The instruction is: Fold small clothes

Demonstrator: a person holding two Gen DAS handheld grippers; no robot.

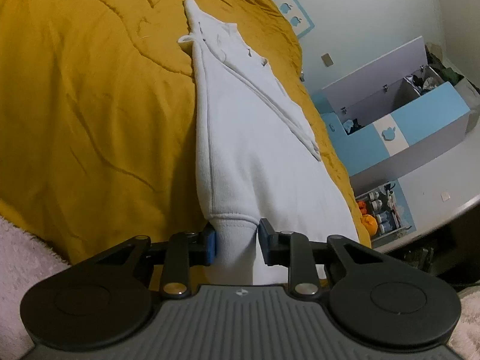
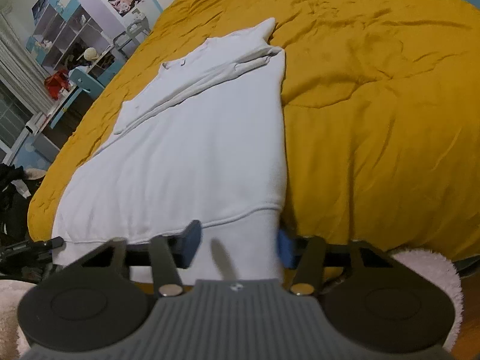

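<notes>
On my left side, the left hand-held gripper (image 1: 236,244) has its blue pads (image 1: 211,246) closed against the ribbed hem of the white hoodie (image 1: 240,138); the hoodie lies lengthwise on the yellow bedspread (image 1: 90,90), a sleeve folded across its body and the hood pointing away; to the right of the bed I see a blue and white toy box (image 1: 420,120) with its lid up; the right hand-held gripper (image 2: 237,246) has the hem's other corner between its pads, though blur keeps me from telling whether they press it.
</notes>
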